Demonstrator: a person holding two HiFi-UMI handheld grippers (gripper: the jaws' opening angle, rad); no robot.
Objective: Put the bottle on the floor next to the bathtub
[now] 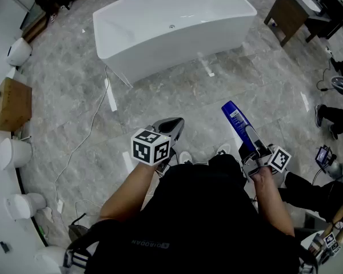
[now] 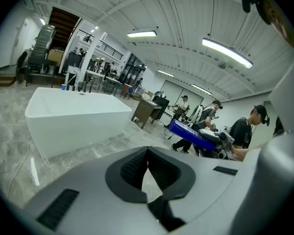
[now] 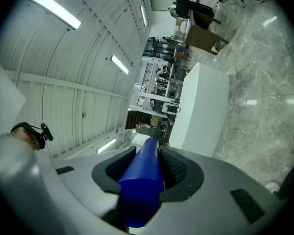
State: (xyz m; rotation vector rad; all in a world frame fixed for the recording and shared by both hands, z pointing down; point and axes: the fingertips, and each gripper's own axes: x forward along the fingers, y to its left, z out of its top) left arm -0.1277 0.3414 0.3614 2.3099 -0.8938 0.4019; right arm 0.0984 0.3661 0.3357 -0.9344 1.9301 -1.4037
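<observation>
On the grey marble floor at twelve o'clock in the head view stands the white bathtub, with a dark wooden table at two o'clock and white toilets along the nine o'clock edge. Near the middle, the left gripper carries nothing. At four o'clock from it, the right gripper holds the blue bottle in the air, well apart from the tub, its free end slanting toward eleven o'clock. In the left gripper view, the left gripper has its dark pads meeting at the tips with nothing between them. The bathtub lies at ten o'clock, and the bottle shows at three o'clock, in front of people standing far back. In the right gripper view, the right gripper has its jaws spread wide and pressed on either side of the bottle, which runs out toward twelve o'clock. The bathtub is beyond, at one o'clock.
</observation>
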